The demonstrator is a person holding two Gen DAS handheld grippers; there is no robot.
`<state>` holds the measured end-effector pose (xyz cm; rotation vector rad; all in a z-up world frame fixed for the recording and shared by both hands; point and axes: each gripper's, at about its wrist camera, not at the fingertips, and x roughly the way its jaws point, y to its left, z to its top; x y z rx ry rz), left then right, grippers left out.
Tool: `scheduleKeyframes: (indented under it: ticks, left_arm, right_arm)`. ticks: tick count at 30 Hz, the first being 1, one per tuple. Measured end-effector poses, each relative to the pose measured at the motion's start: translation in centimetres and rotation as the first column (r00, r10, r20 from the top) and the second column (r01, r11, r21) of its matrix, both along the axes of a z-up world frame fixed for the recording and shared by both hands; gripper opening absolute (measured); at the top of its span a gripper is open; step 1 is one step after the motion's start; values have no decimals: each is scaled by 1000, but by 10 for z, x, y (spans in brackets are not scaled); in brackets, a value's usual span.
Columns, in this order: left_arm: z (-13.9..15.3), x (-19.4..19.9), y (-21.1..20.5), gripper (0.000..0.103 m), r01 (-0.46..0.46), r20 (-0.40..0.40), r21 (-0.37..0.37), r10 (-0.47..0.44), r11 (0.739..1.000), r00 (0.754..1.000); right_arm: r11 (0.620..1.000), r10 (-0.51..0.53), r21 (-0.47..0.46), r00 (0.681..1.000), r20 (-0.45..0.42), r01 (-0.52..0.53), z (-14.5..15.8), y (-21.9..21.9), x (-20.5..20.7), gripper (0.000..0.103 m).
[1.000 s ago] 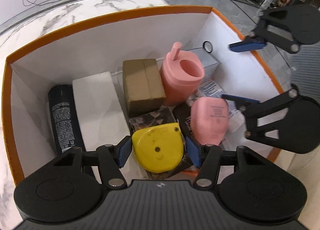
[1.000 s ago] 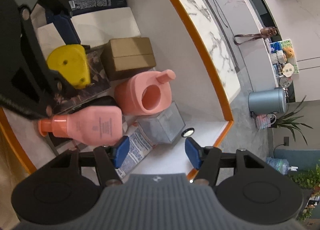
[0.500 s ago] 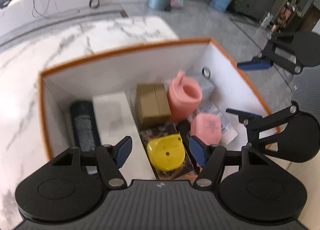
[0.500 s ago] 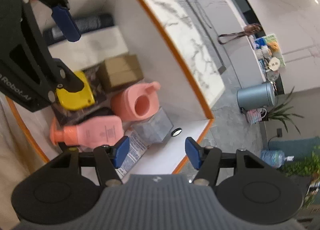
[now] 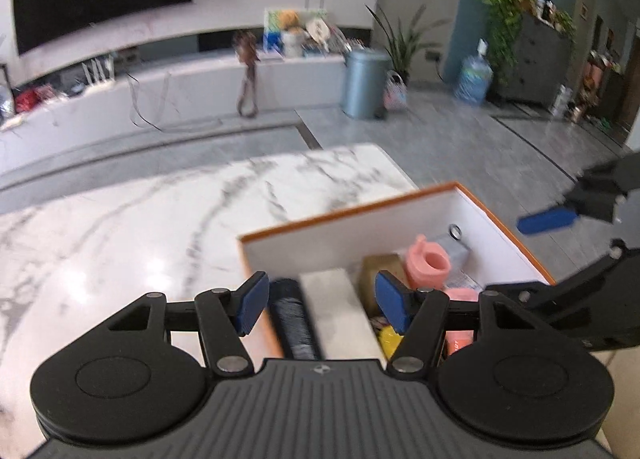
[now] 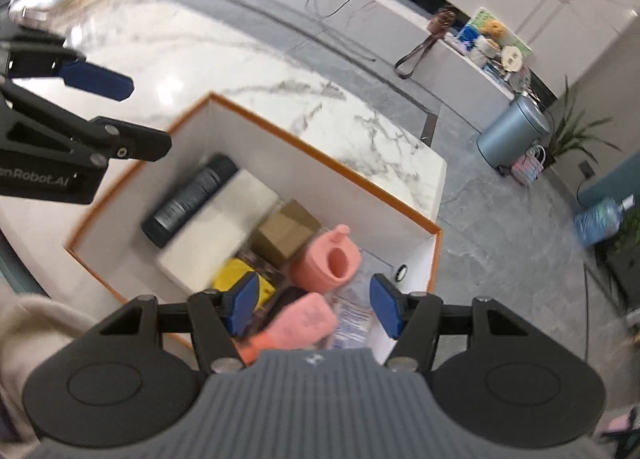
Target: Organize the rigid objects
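Right wrist view: both our tongs [image 6: 312,305] gape empty above the orange-rimmed white box [image 6: 320,147] at the marble surface's [image 6: 200,55] corner; packing looks finished, next we withdraw.

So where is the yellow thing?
In the right wrist view, the yellow thing lies in the orange-rimmed box, between the white box and pink bottle.

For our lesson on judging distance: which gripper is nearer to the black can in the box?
Left. The left gripper hangs above the end of the box where the black can lies; the right gripper hangs over the opposite end, above the pink bottle.
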<state>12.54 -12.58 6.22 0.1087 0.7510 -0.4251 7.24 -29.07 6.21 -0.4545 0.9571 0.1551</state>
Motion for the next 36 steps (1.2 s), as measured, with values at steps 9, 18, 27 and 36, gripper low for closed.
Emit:
scheduleKeyframes:
  ticks: [9,18,27,36]
  left_arm:
    - [3,-27,33,73,-76,104,-12,77,997,992]
    - [-22,-60,52,81,-139,222,1,135,990,966]
    - [-52,-84,52,86,-140,229,2,136,990,964]
    - [-67,-84,54,87,-171,214,26,161,985,963]
  right_arm:
    - [955,-185,262,970,158,139,14,7,-47,62]
    - [872,-390,427,865,315,237,-27,22,-95,72]
    - [874,-436,385,828,351,297,-78,33,-111,72]
    - [843,-486,408,819,304,350,-97,24,-104,74]
